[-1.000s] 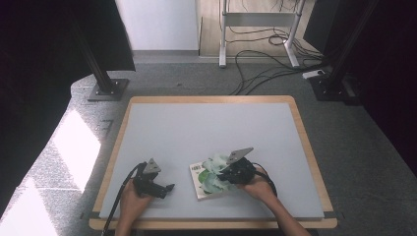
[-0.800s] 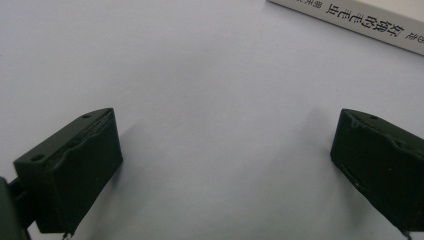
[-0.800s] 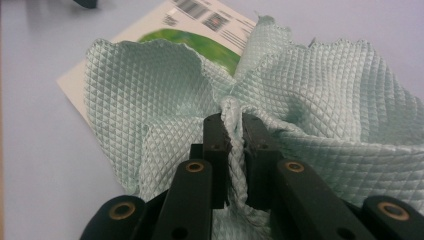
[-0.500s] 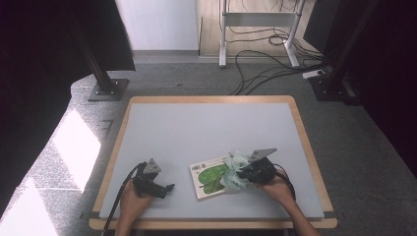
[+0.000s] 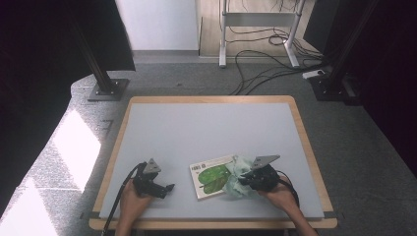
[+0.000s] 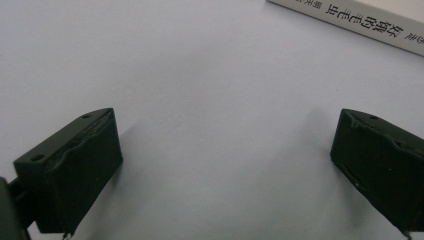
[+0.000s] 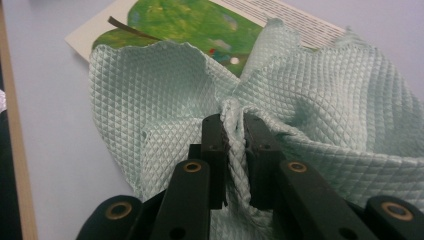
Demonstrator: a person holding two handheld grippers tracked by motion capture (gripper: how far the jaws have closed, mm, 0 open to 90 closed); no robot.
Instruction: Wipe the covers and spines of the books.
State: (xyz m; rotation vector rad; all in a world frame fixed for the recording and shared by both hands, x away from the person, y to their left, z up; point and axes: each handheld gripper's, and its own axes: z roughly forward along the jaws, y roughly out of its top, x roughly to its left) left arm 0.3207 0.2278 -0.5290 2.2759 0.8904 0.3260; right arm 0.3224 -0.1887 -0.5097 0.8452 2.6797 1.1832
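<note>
The right gripper (image 7: 235, 131) has its jaws pinched tight on a bunched fold of a pale green cloth (image 7: 320, 95). The cloth lies on the right edge of a book (image 5: 212, 175) near the front of the grey bench (image 5: 211, 128). The book's white cover shows a green leaf and fine print too small to read; its spine (image 6: 350, 17) carries Chinese characters. The left gripper (image 6: 225, 150) rests left of the book, jaws wide apart and holding nothing.
</note>
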